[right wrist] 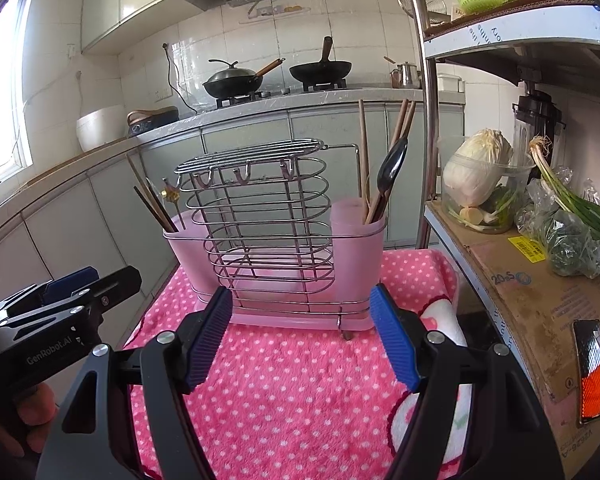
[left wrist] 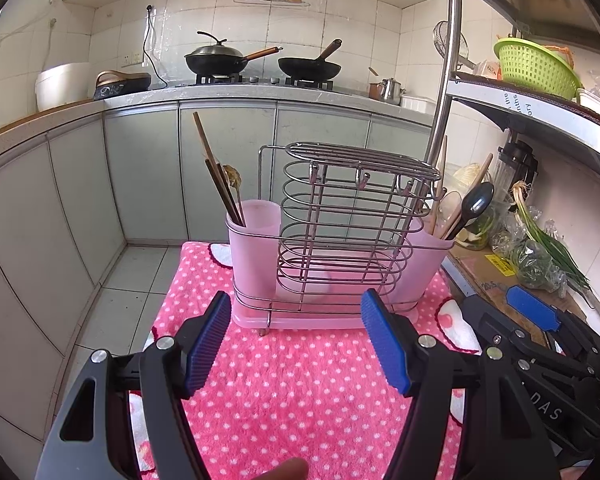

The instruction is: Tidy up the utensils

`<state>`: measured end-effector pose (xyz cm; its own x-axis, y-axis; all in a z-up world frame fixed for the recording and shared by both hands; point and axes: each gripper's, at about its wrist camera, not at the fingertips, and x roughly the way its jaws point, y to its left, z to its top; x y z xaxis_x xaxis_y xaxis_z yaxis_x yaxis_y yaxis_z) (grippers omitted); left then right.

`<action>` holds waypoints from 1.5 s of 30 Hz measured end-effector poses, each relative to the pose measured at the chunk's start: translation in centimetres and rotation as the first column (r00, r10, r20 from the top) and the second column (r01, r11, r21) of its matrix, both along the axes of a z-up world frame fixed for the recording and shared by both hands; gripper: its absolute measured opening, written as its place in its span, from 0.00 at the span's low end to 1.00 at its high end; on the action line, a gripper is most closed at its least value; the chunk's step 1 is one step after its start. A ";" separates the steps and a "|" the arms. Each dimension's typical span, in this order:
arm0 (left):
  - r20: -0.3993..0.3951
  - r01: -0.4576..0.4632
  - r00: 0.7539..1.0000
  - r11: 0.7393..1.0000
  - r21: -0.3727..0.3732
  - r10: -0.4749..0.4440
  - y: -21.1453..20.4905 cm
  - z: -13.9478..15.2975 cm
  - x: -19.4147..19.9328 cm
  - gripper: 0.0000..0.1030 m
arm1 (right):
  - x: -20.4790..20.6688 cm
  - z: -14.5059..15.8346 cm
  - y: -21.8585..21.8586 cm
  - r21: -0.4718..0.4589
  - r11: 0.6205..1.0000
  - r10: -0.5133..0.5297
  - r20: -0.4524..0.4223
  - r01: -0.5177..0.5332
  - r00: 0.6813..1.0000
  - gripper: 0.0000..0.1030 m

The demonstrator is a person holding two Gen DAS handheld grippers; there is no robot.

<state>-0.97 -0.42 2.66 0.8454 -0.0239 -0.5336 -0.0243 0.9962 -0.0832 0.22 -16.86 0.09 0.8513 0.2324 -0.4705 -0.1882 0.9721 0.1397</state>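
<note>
Pink plastic utensil holder (left wrist: 340,280) with chrome wire rack (left wrist: 340,224) stands on pink polka-dot towel (left wrist: 292,392); chopsticks (left wrist: 220,184) in its left cup, black spoon (left wrist: 474,204) and wooden utensils in right cup. Left gripper (left wrist: 292,344) and right gripper (right wrist: 300,340) both spread wide, holding nothing, just before the holder. Kitchen behind: woks (left wrist: 220,60) on stove, shelf with green colander (left wrist: 534,66)

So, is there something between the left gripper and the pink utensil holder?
Nothing visible. The left gripper is open, and only bare polka-dot cloth lies between its fingers and the pink utensil holder. The right gripper is open too and equally unobstructed.
</note>
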 end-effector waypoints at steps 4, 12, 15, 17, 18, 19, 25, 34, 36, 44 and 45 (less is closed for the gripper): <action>0.001 0.001 1.000 1.000 0.001 -0.001 0.0 0.1 0.0 0.64 | 0.0 0.0 0.0 -0.004 1.000 0.001 0.002 -0.001 1.000 0.70; 0.005 -0.001 1.000 1.000 0.001 0.001 0.1 0.2 0.0 0.64 | -0.2 0.3 0.2 -0.016 1.000 -0.001 0.008 0.001 1.000 0.70; 0.004 -0.002 1.000 1.000 0.001 0.002 0.1 0.2 0.0 0.64 | -0.2 0.3 0.3 -0.019 1.000 -0.001 0.009 0.001 1.000 0.70; 0.006 -0.001 1.000 1.000 0.002 0.001 0.1 0.3 0.0 0.64 | -0.2 0.3 0.3 -0.021 1.000 -0.001 0.009 0.001 1.000 0.70; 0.005 -0.001 1.000 1.000 0.002 0.001 0.0 0.2 0.0 0.64 | -0.2 0.3 0.3 -0.021 1.000 0.000 0.009 0.000 1.000 0.70; 0.005 -0.001 1.000 1.000 0.002 0.001 0.0 0.2 0.0 0.64 | -0.2 0.3 0.4 -0.022 1.000 0.000 0.009 0.001 1.000 0.70; 0.006 -0.002 1.000 1.000 0.002 0.002 0.0 0.3 0.0 0.64 | -0.2 0.3 0.3 -0.020 1.000 -0.001 0.009 0.002 1.000 0.70; 0.007 0.005 1.000 1.000 0.007 -0.005 0.0 0.3 0.0 0.64 | -0.2 0.3 0.4 -0.025 1.000 -0.001 0.008 0.002 1.000 0.70; 0.006 0.005 1.000 1.000 0.007 -0.005 0.0 0.3 0.1 0.64 | -0.2 0.3 0.4 -0.026 1.000 -0.002 0.008 0.002 1.000 0.70; 0.005 0.007 1.000 1.000 0.008 -0.007 -0.2 0.2 0.1 0.64 | -0.1 0.3 0.4 -0.026 1.000 0.000 0.008 0.000 1.000 0.70; 0.004 0.008 1.000 1.000 0.008 -0.008 -0.2 0.2 0.1 0.64 | -0.1 0.2 0.4 -0.027 1.000 0.001 0.008 0.000 1.000 0.70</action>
